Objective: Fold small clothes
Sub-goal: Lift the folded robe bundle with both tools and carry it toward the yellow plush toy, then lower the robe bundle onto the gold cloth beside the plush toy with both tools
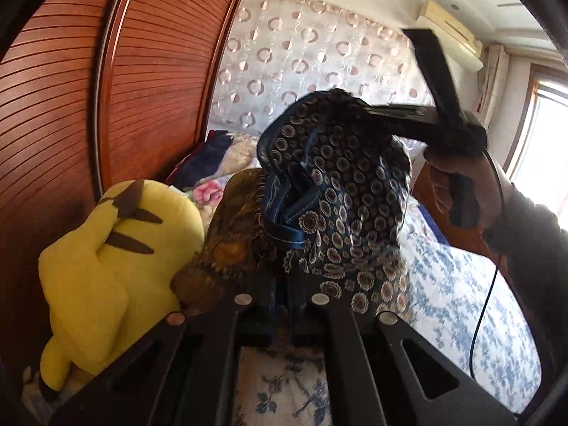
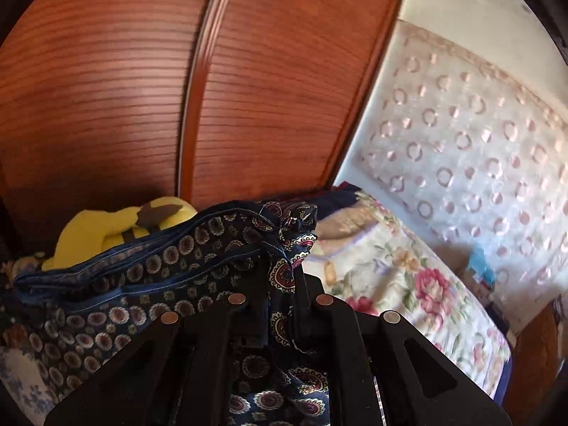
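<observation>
1. The bed (image 1: 472,305), covered in a blue-flowered white sheet, is the broad flat place below both hands. Beside it stands a slatted wooden wardrobe (image 1: 149,81), and a yellow soft toy (image 1: 117,245) sits at the bed's edge.

2. The task's thing, a dark blue patterned garment (image 1: 337,191), hangs in the air above the bed, stretched between the two grippers. It bunches and droops in loose folds, so it looks light, thin and fully limp, with no stiffness to keep a shape. The sheen on its hems suggests a smooth, somewhat slippery cloth.

3. A blue stitched hem or waistband (image 2: 117,259) runs along the upper edge in the right wrist view. It looks thicker than the body cloth, so it is probably the firmest place to pinch, near the corners.

4. The left gripper (image 1: 280,301) is clenched on a bunch of the cloth, which passes between its fingers.

5. The right gripper (image 2: 280,301) is likewise clamped on a corner of the cloth; in the left wrist view a person's hand (image 1: 458,191) holds it up and to the right.

6. Judged from this, the garment must be laid flat before any crease will hold, and thin pinches may slip.
</observation>
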Demonstrator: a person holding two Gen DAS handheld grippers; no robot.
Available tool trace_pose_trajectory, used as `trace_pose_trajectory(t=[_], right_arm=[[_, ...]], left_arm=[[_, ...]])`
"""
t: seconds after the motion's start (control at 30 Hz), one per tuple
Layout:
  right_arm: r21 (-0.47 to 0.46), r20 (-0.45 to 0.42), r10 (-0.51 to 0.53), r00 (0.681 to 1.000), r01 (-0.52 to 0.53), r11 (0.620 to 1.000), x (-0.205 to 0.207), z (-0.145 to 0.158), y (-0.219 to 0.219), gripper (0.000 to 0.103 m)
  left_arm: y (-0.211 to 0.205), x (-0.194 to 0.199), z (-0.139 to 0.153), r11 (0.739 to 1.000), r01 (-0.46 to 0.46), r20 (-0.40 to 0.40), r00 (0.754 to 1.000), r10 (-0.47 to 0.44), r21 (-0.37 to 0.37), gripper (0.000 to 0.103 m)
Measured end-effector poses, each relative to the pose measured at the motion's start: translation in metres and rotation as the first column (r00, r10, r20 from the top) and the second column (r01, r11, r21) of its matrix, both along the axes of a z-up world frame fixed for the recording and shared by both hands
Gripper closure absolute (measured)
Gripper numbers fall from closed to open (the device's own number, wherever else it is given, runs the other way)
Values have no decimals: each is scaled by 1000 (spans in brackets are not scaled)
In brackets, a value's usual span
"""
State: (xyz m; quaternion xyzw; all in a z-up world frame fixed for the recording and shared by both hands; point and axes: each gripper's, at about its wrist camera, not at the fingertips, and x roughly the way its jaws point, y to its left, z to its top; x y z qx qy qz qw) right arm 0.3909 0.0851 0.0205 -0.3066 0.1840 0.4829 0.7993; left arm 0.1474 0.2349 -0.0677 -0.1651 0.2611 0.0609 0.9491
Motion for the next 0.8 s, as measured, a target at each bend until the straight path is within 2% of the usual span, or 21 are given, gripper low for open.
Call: trace_pose_trajectory(t=[0.1, 0.17, 0.2, 0.23, 0.33, 0.4, 0.47, 0.6, 0.7, 0.8], right_arm=[[-26, -18, -23, 1000, 23, 999, 5, -6, 15, 90], [-30, -44, -48, 998, 47, 998, 14, -4, 18, 79], [-24, -49, -52, 997, 51, 998, 16, -1, 17, 67], [-7, -44, -62, 997, 62, 998, 18, 2, 11, 62], [12, -40, -85, 996, 85, 996, 21, 6, -7, 58], [-1, -81, -73, 994, 74, 997, 22, 0, -21, 58], [-21, -85, -77, 993, 76, 997, 22, -8, -31, 58], [-56, -167, -106, 980, 98, 994, 32, -37, -50, 58], [-82, -278, -116, 954, 97, 992, 46, -65, -48, 58], [-64, -310, -127, 942, 113, 992, 55, -82, -37, 57]], left_arm=[[-1, -1, -5, 1000, -9, -26, 1000, 9, 6, 101], [-3, -3, -6, 1000, -13, -36, 999, 13, -2, 101], [-3, -3, -8, 1000, -18, -41, 999, 18, -2, 101], [-2, -4, -8, 1000, -19, -44, 999, 19, -6, 101], [-4, -5, -11, 1000, -24, -50, 998, 24, -9, 101], [-3, -4, -10, 999, -28, -55, 998, 27, -15, 101], [-1, -3, -9, 999, -31, -59, 998, 30, -19, 101], [3, 1, -10, 999, -43, -71, 997, 42, -8, 101], [6, 4, -13, 999, -55, -95, 994, 54, -4, 101], [4, 5, -14, 998, -59, -110, 992, 60, 10, 101]])
